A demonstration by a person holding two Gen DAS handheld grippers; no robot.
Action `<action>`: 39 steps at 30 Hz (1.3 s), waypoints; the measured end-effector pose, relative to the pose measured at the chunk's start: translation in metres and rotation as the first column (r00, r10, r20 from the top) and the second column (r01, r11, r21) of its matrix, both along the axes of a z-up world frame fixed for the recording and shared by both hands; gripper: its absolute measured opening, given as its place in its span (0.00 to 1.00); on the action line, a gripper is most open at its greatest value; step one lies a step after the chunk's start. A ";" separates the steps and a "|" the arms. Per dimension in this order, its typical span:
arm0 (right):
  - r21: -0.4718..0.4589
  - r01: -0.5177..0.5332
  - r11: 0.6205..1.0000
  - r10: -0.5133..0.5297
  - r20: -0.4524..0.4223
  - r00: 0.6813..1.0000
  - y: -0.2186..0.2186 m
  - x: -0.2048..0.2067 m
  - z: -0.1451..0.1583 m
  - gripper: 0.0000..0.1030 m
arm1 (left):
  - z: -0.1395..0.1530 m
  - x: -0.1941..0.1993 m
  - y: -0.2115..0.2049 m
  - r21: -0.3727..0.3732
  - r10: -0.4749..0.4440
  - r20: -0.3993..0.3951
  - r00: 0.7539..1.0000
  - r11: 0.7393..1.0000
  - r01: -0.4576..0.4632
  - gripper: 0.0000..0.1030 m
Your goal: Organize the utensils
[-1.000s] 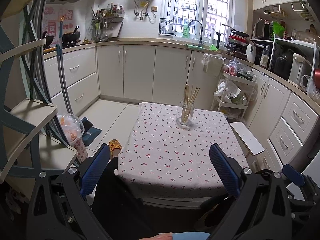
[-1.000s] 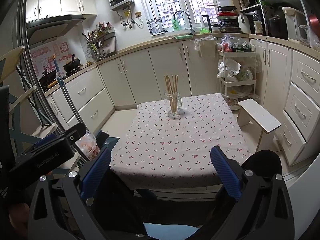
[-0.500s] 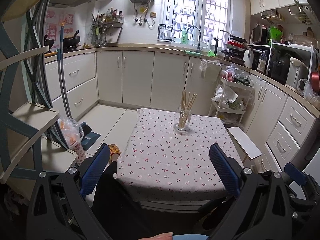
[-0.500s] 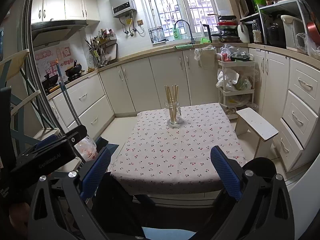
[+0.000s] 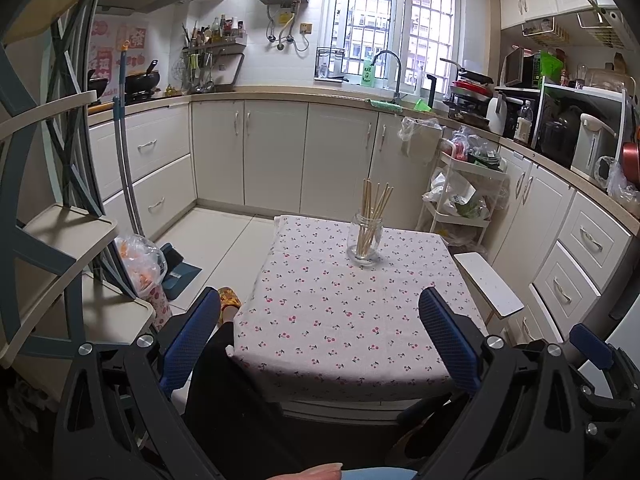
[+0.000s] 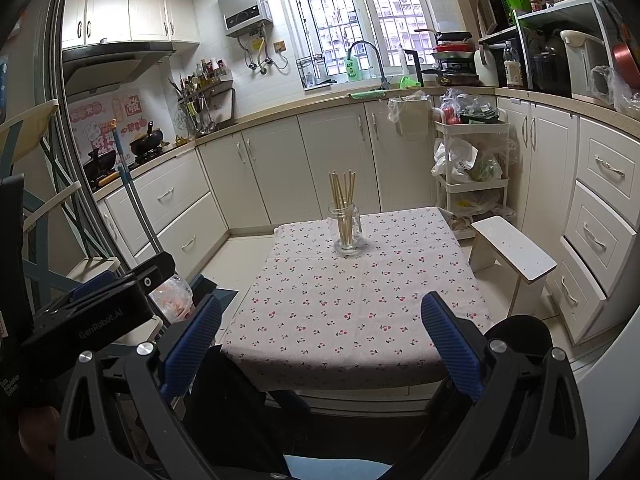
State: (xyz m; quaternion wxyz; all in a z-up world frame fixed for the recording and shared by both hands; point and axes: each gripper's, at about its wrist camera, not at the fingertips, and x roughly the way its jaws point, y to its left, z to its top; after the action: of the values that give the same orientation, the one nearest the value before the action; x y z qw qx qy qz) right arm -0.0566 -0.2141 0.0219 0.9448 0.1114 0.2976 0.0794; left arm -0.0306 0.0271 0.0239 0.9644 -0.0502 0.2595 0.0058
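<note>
A cherry-print tablecloth (image 5: 340, 320) covers the table, bearing a glass jar (image 5: 365, 240) of chopsticks (image 5: 374, 204).

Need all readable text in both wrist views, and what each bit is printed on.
"GenRobot.AI": black body of the left gripper, seen in the right wrist view.
"AXE": green bottle on the window sill by the tap.
Pink and red wall poster behind the stove: large characters, too blurred to read.
White side label at the right view's left edge: too small to read.

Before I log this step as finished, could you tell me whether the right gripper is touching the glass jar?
Apart. The right wrist view shows the right gripper open at the table's near edge, with bare tablecloth between it and the glass jar.
</note>
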 end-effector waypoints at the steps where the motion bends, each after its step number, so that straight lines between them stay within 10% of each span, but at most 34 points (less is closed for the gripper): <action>1: 0.000 0.000 1.000 0.000 0.000 1.000 0.000 0.000 0.000 0.93 | 0.000 0.000 0.000 0.000 -0.001 0.000 1.000 1.000 0.001 0.93; 39: 0.003 0.003 1.000 -0.003 -0.005 1.000 -0.003 0.000 0.001 0.93 | -0.005 0.004 0.001 -0.007 -0.014 -0.022 1.000 1.000 0.013 0.93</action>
State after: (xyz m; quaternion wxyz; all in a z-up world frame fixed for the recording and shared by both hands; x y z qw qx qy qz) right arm -0.0571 -0.2169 0.0232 0.9441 0.1133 0.2997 0.0780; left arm -0.0264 0.0277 0.0185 0.9613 -0.0517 0.2706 -0.0011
